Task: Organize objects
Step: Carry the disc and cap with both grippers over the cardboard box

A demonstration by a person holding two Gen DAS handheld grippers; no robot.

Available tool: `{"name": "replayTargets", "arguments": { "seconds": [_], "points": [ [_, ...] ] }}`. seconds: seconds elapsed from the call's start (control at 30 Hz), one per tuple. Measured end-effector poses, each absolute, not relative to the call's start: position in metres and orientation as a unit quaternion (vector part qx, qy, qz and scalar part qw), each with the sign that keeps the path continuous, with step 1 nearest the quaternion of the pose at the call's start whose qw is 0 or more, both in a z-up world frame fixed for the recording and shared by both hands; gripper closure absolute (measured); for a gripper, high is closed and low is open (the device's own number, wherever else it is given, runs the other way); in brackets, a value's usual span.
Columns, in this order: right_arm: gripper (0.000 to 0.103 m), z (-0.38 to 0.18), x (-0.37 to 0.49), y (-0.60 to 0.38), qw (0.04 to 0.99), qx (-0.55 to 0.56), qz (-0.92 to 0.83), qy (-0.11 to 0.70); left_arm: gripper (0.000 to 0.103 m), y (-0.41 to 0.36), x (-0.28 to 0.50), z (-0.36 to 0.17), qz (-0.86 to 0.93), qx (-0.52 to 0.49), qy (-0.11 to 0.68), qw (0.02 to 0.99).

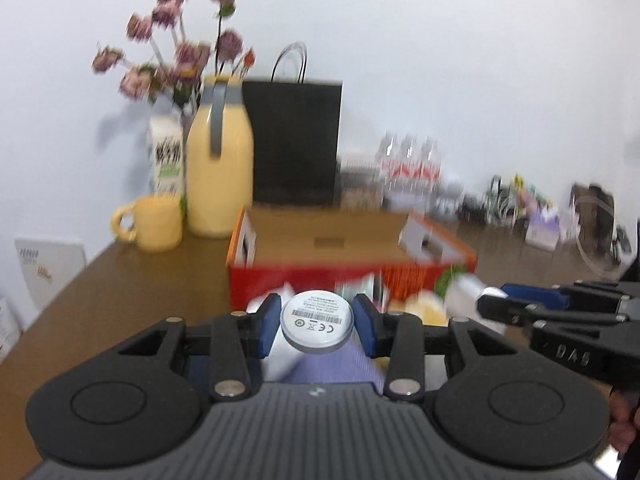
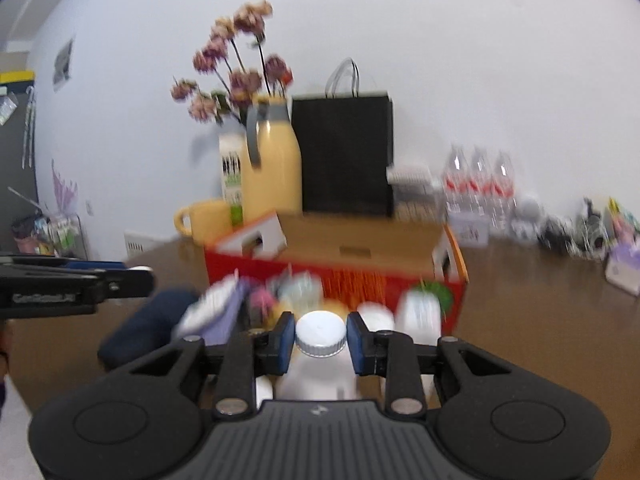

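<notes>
Both jaws close on goods: the right gripper [image 2: 317,338] clamps a white bottle's ribbed cap [image 2: 320,333], the left gripper [image 1: 316,325] pinches a round grey puck [image 1: 316,322], label side up. Each hangs just before the open red carton [image 2: 360,276] on the brown table [image 2: 540,320]. Carry each squarely over the near wall, bottle upright, before releasing. Motion blur smears the small items below; the carton's inside is hidden.

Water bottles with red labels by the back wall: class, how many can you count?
3, side by side against the wall, right of the black paper bag: left bottle, middle bottle, right bottle. Blur could hide others.
</notes>
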State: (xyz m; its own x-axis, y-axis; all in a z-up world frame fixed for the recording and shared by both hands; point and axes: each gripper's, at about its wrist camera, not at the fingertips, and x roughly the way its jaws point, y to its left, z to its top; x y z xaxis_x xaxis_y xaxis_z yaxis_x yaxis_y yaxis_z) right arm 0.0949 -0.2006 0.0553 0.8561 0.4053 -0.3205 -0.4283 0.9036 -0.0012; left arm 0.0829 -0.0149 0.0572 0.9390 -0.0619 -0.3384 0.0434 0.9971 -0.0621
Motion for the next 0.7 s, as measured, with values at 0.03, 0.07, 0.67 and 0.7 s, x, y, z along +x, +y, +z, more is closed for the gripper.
{"name": "replayTargets", "arguments": {
  "seconds": [0.03,0.07,0.67,0.7],
  "points": [
    [0.076,0.062,0.102,-0.197,0.964,-0.038,0.217,0.148,0.063,-0.016,0.092,0.063,-0.026,-0.027,0.164,0.986],
    [0.076,0.068,0.110,-0.193,0.965,-0.038,0.217,0.139,0.063,-0.017,0.100,0.068,-0.026,-0.028,0.157,0.987],
    [0.076,0.039,0.283,-0.187,0.971,0.039,0.145,0.187,0.062,-0.015,0.272,0.050,0.023,-0.080,0.180,0.980],
    [0.076,0.037,0.286,-0.189,0.970,0.039,0.145,0.193,0.062,-0.014,0.277,0.044,0.025,-0.082,0.188,0.978]
  ]
}}
